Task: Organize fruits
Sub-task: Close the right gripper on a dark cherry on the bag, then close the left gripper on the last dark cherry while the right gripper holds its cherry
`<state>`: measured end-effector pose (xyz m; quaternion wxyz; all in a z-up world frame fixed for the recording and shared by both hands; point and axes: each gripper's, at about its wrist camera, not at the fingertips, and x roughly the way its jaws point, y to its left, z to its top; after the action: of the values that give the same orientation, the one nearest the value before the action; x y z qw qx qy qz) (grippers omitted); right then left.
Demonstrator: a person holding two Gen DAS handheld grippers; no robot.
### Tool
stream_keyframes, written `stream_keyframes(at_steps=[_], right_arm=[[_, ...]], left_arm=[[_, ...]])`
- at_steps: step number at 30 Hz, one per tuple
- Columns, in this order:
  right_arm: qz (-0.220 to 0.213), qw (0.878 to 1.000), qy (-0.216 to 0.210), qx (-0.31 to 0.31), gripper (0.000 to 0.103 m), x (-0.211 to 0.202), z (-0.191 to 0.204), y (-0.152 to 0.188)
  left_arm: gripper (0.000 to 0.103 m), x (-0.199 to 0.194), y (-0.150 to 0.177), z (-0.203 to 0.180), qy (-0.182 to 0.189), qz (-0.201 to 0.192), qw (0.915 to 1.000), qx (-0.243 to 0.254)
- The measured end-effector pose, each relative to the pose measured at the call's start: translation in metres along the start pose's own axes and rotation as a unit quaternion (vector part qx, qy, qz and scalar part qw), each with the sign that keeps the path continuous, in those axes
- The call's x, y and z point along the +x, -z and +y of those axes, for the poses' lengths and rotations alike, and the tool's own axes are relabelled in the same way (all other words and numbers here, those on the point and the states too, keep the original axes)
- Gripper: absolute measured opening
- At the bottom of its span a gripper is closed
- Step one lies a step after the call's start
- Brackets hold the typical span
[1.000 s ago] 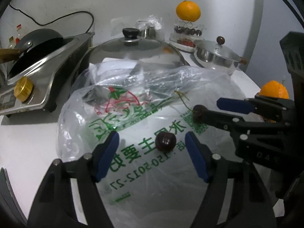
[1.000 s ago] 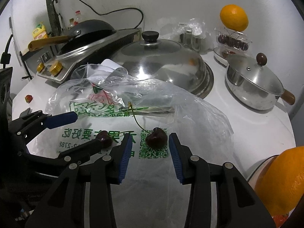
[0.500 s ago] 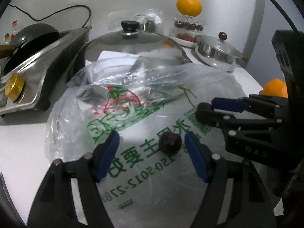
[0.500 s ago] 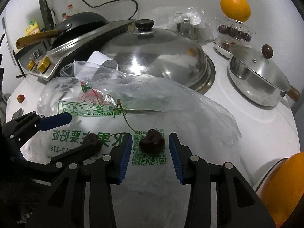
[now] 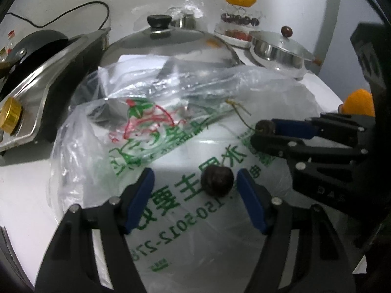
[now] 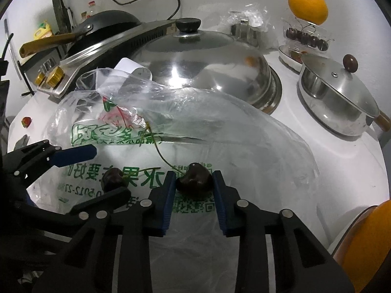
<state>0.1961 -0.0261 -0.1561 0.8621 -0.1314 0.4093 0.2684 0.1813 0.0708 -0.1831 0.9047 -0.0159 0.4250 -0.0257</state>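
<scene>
Right gripper (image 6: 194,183) clamping one cherry (image 6: 194,179); left gripper (image 5: 195,183) closing, half-hiding second cherry (image 5: 217,180).

Two hand-held grippers were in view: the left hand-held gripper (image 5: 195,183) and the right hand-held gripper (image 6: 194,183). Two dark cherries lay on one printed plastic bag (image 6: 220,136): the first cherry (image 6: 194,179) and the second cherry (image 6: 113,178). Oranges numbered two: the far orange (image 6: 308,6) on top of a clear box, and the near orange (image 6: 369,244) at the frame's lower right edge. One clear box (image 6: 306,36) held more cherries, too small to count surely. There was one large domed lid (image 6: 202,63), one lidded saucepan (image 6: 339,95), one black frying pan (image 6: 105,28), and one small red fruit (image 6: 26,121) on the worktop (image 6: 342,161).
</scene>
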Motion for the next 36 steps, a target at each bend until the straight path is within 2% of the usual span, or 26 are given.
stream_keyframes(at_steps=[8,11,14,19,36], right_arm=[[-0.011,1.000,-0.013,0.003,0.032,-0.006,-0.002,0.000],[-0.015,1.000,-0.015,0.003,0.032,-0.009,-0.003,0.000],[-0.018,1.000,-0.014,0.005,0.032,-0.011,-0.005,0.000],[-0.024,1.000,-0.014,0.005,0.032,-0.015,-0.005,0.000],[-0.045,0.999,-0.009,0.001,0.032,-0.047,0.002,0.007]], left_arm=[[0.054,0.005,-0.004,-0.009,-0.011,0.003,0.9998,0.017],[0.047,0.006,-0.005,-0.011,-0.007,0.002,0.9998,0.020],[0.036,0.005,-0.005,-0.012,0.004,0.002,0.9997,0.022],[0.028,0.003,-0.005,-0.015,0.010,0.004,0.9996,0.027],[0.028,-0.033,0.001,-0.019,0.013,-0.020,0.9995,0.022]])
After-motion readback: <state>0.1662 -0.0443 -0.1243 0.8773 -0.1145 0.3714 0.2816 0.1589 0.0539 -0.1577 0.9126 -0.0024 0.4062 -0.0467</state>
